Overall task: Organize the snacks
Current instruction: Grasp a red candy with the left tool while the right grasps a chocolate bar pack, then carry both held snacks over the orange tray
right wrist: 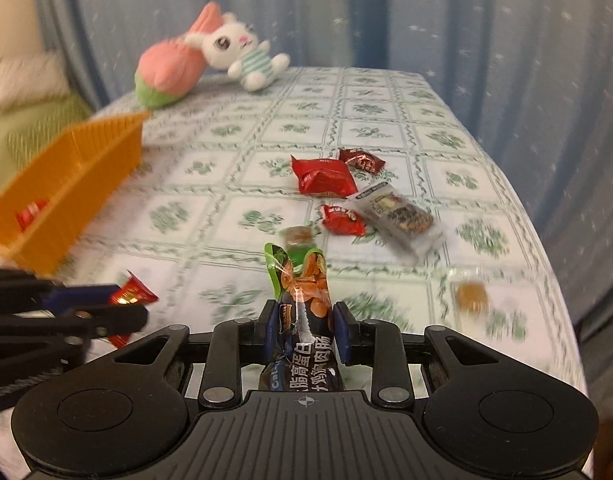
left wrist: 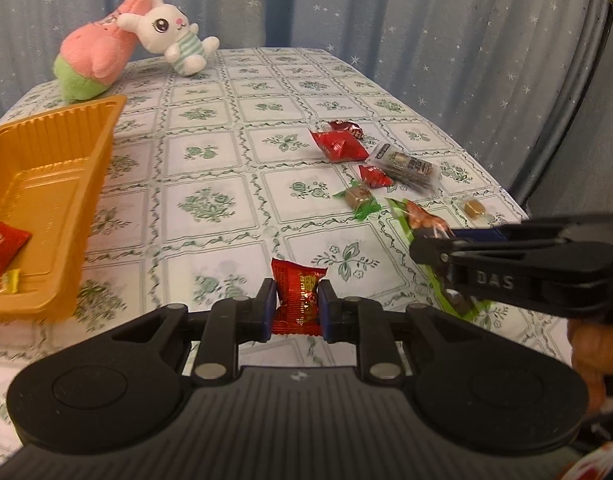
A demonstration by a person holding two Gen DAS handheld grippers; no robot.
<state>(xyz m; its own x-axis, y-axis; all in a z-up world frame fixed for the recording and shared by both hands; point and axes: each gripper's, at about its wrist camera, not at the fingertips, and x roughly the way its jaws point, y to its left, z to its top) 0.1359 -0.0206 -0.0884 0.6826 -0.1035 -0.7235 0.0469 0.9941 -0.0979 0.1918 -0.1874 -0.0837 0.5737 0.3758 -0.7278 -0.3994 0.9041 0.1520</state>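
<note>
Left gripper [left wrist: 296, 308] nearest the lens: jaws pinching a small red snack packet [left wrist: 297, 300], held clear of the table, over the near edge. Right gripper [right wrist: 305, 330]: jaws clamped on a long dark snack stick with a green top [right wrist: 302, 304], pads pressing both sides, wrapper end sticking out forward. In the left wrist view that gripper comes in from the right edge, with part of a hand [left wrist: 594, 360] behind it.

Table [left wrist: 210, 152] has a green floral checked cloth. Orange tray [left wrist: 46, 184] sits at the left edge, tilted in view; inside at its near end a red packet [left wrist: 2, 246] and a yellow-green candy [left wrist: 2, 283] just beside it.

Loose snacks cluster toward the right edge:
- large red pouch [right wrist: 322, 178]
- dark red wrapped candy [right wrist: 360, 161] just behind it, toward the far edge
- clear pack with dark squares [right wrist: 398, 216], near the pouch
- small red packet [right wrist: 341, 220], beside the clear pack
- green-wrapped brown candy [left wrist: 358, 198]
- amber candy [right wrist: 471, 297], apart from the rest, near the right edge, blurred

Far left corner: pink plush [left wrist: 94, 56] with a white bunny plush [left wrist: 170, 36] leaning on it. Blue star curtain [left wrist: 386, 12] behind.
</note>
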